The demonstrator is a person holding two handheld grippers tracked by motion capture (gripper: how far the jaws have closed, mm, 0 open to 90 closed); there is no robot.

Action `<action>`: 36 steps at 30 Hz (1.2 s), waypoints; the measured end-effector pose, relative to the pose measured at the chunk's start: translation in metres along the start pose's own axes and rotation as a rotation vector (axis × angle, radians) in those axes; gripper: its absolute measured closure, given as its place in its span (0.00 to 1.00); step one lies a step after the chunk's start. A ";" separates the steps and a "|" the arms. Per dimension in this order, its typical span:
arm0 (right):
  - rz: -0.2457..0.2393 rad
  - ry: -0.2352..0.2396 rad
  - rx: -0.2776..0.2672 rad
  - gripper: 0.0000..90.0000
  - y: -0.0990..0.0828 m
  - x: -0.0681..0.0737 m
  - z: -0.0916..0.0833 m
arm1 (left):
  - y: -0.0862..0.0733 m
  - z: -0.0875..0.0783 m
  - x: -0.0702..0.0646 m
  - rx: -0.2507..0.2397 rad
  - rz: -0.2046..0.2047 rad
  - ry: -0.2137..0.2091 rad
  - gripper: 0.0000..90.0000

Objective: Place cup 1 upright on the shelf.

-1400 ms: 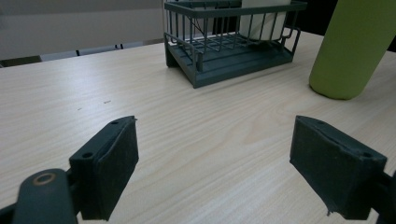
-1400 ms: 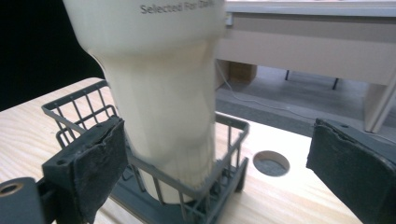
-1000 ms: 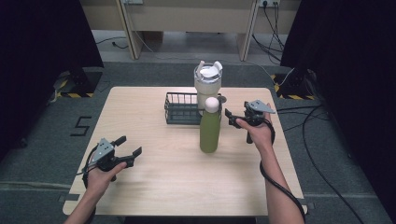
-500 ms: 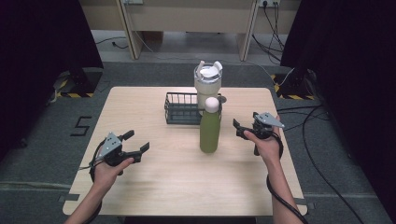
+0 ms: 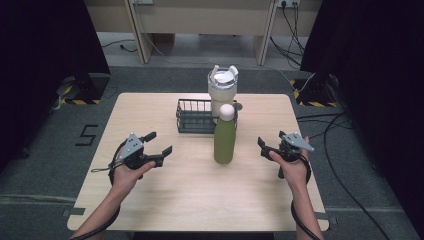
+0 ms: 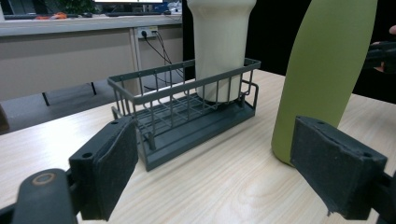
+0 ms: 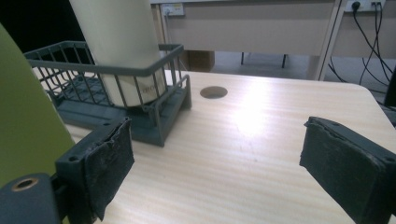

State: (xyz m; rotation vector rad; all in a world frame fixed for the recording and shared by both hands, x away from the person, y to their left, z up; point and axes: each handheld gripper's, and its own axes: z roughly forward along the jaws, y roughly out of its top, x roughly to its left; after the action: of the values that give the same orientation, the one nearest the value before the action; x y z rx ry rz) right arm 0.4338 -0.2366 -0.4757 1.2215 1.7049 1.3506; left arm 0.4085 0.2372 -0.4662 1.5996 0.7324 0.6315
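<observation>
Two grippers were held low over the near half of the wooden table (image 5: pixel 165 200), one in each of the person's hands. The left gripper (image 5: pixel 156 148) sat at the left side, its jaws spread wide with nothing between them; in the left gripper view its two black pads (image 6: pixel 114 170) framed bare tabletop, with the wire basket and the bottle beyond. The right gripper (image 5: pixel 264 145) sat at the right side, well apart from the left one. Its jaws had just been closing, yet they stood apart, and in the right gripper view only table surface lay between the pads (image 7: pixel 343 163). Neither gripper touched anything.

Between the two grippers, slightly farther from the person, the green bottle (image 5: pixel 225 137) stood upright on the table, capped in white. It was free of both grippers, nearer to the right one. In the right gripper view its green side (image 7: pixel 23 116) showed at the left edge, just beside the left-hand jaw.

Just behind the bottle sat the dark wire basket (image 5: pixel 192 116), and the cream tumbler (image 5: pixel 222 87) stood upright inside the basket's right end, its white lid on top. A small round hole (image 7: pixel 213 92) in the tabletop lay just to the right of the basket.
</observation>
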 end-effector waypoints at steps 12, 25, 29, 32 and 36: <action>0.003 -0.018 0.010 0.11 -0.019 -0.001 -0.015 | 0.025 0.028 -0.013 -0.032 0.045 -0.062 0.16; 0.000 -0.021 0.022 0.11 -0.025 0.001 -0.017 | 0.051 0.053 -0.030 -0.072 0.078 -0.134 0.16; -0.001 -0.020 0.024 0.11 -0.025 0.001 -0.017 | 0.057 0.060 -0.036 -0.080 0.090 -0.157 0.16; 0.000 -0.020 0.022 0.11 -0.025 0.001 -0.017 | 0.061 0.066 -0.040 -0.083 0.095 -0.172 0.16; 0.000 -0.018 0.022 0.11 -0.025 0.001 -0.016 | 0.064 0.074 -0.046 -0.083 0.100 -0.188 0.16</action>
State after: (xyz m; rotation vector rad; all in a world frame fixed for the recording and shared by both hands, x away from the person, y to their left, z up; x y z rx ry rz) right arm 0.4120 -0.2427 -0.4951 1.2426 1.7117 1.3197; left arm 0.4410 0.1491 -0.4133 1.6007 0.4838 0.5673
